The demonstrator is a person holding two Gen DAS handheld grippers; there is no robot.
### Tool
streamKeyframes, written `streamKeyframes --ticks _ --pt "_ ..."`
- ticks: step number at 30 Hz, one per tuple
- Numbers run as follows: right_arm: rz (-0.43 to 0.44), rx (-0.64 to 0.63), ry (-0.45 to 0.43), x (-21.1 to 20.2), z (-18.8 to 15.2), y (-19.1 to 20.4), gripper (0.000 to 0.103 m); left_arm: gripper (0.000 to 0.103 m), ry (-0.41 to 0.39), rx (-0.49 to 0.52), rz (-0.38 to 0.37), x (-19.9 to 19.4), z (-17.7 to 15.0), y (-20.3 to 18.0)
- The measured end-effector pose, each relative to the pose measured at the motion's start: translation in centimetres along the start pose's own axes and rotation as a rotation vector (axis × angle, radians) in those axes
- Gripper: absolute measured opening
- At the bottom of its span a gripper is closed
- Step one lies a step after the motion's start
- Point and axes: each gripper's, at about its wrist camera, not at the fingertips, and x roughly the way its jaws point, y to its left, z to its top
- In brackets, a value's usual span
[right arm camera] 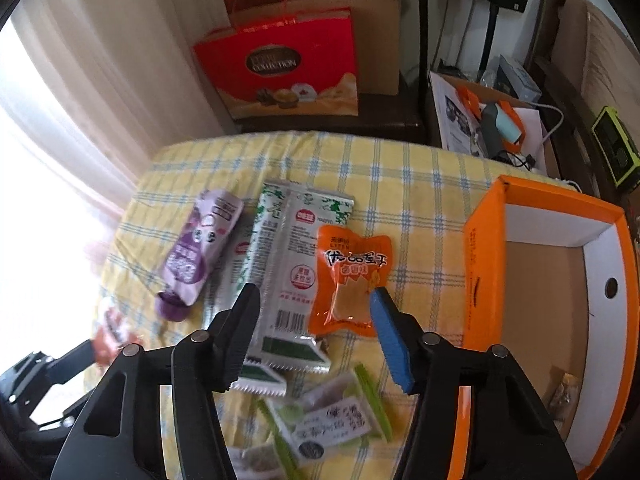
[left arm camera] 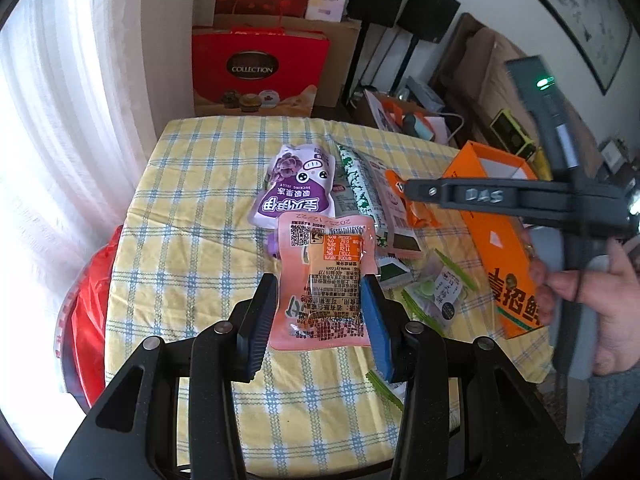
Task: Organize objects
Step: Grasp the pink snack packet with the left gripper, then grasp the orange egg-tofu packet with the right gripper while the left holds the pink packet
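My left gripper (left arm camera: 320, 284) is shut on a pink jelly pouch (left arm camera: 320, 248) and holds it above the yellow checked tablecloth (left arm camera: 192, 200). On the cloth lie a purple jelly pouch (right arm camera: 200, 248), green-and-white sachets (right arm camera: 296, 264), an orange snack packet (right arm camera: 352, 280) and small green-edged candy wrappers (right arm camera: 332, 420). My right gripper (right arm camera: 314, 296) hovers open over the sachets, and its blue pad overlaps the orange packet's right edge. An open orange box (right arm camera: 484, 264) stands at the right with a small snack in its near corner. In the left wrist view a hand (left arm camera: 580, 284) holds the right gripper (left arm camera: 424, 192).
A red gift bag (right arm camera: 280, 60) and a cardboard box (right arm camera: 380, 36) stand behind the table. A cluttered carton (right arm camera: 492, 120) sits at the back right. A red plastic bag (left arm camera: 88, 320) hangs off the table's left edge. The left part of the cloth is bare.
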Motion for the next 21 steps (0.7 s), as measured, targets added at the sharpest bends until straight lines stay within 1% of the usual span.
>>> streamKeyframes --ticks 3,11,14,18,21 --pt "-0.025 0.013 0.019 1.2 0.1 -0.3 0.058 0.040 -0.001 -0.005 -0.005 0.0 0.0 0.3" --pt "-0.040 0.034 0.044 3.4 0.1 -0.7 0.059 0.040 0.002 -0.010 -0.016 0.2 0.0 0.7" --pt "-0.047 0.052 0.041 3.7 0.3 -1.2 0.063 0.040 0.003 -0.013 -0.018 0.2 -0.1 0.8" --pt "-0.043 0.053 0.046 3.8 0.3 -1.1 0.065 0.040 0.006 -0.015 -0.018 0.2 -0.1 0.9" --pt "-0.013 0.072 0.062 4.3 0.4 -1.5 0.068 0.040 0.008 -0.020 -0.022 0.2 -0.2 0.9"
